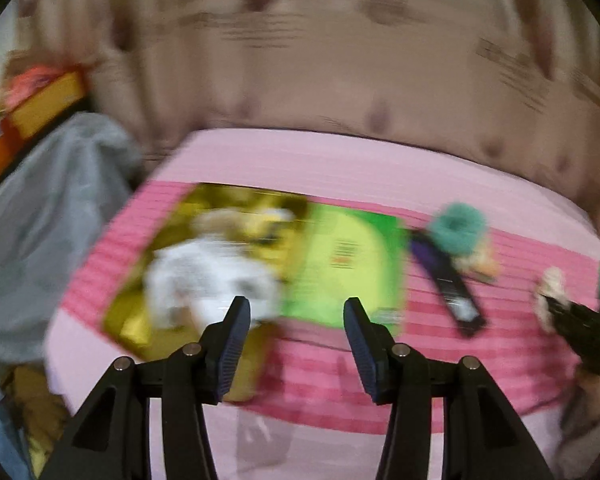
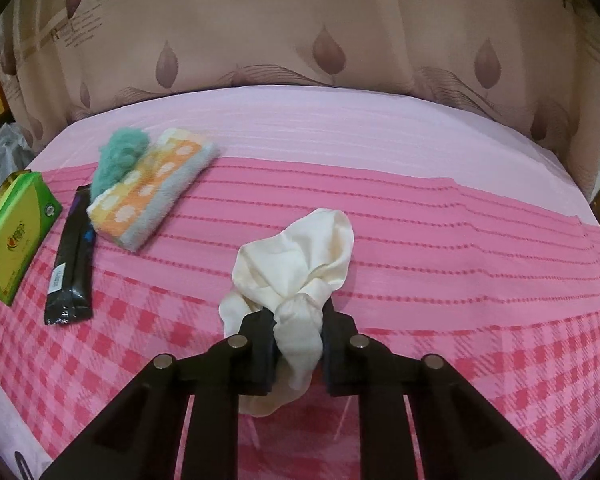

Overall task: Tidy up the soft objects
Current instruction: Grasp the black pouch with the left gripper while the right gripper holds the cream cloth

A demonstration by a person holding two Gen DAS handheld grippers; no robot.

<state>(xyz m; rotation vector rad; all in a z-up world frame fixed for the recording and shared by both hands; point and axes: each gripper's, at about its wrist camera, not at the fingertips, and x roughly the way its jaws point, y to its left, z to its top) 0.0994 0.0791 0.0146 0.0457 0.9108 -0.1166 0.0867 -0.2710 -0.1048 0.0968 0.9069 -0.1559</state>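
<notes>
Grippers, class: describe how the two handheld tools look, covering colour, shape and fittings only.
Both the left gripper and right gripper are matte black, with angular triangular linkage arms joined by round silver pins. The left one's fingers carry dark ribbed pads. No cables, markings or sleeves are visible.

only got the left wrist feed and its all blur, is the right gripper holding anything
Observer: Yes, the right gripper is shut on a cream cloth, bunched between its fingers.
Operator: whats that teal blob by the dark packet
Observer: A teal fluffy item lying against a folded orange and yellow dotted towel.
Operator: green thing?
Observer: A green box, left of the dark packet.
</notes>
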